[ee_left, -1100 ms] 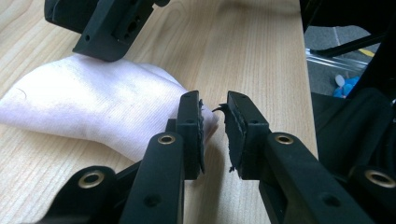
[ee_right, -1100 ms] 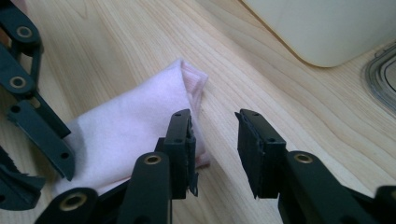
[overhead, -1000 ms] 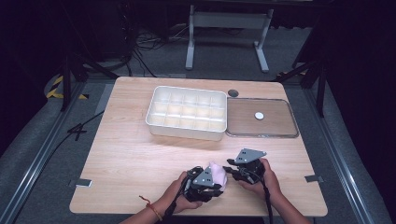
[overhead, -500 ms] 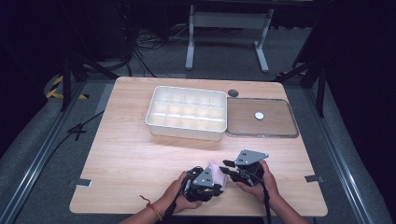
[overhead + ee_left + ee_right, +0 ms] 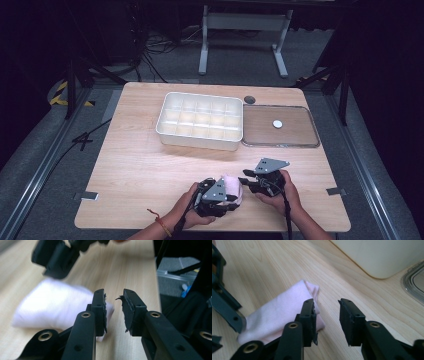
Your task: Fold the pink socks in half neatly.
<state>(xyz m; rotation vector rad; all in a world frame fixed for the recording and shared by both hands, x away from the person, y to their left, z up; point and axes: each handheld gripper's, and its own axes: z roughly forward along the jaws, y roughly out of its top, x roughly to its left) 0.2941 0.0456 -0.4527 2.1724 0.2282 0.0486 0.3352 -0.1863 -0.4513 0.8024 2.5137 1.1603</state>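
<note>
A folded pale pink cloth (image 5: 233, 186) lies on the wooden table (image 5: 140, 165) near its front edge, between my two grippers. My left gripper (image 5: 234, 199) is at the cloth's left and near side. Its jaws have just been opening and nothing is between them (image 5: 113, 296); the cloth (image 5: 52, 302) lies beside the left jaw. My right gripper (image 5: 245, 182) is at the cloth's right. Its jaws have also just been opening and stand apart over bare wood (image 5: 327, 305), with the cloth (image 5: 282, 308) against the outside of the left jaw.
A white divided tray (image 5: 165, 117) stands at the table's back middle, with a clear flat lid (image 5: 300, 135) to its right that carries a small white disc (image 5: 277, 123). A dark round spot (image 5: 249, 99) sits behind them. Bare wood spreads to the left.
Both hands stay where they were beside the cloth, and the cloth lies in the same spot.
</note>
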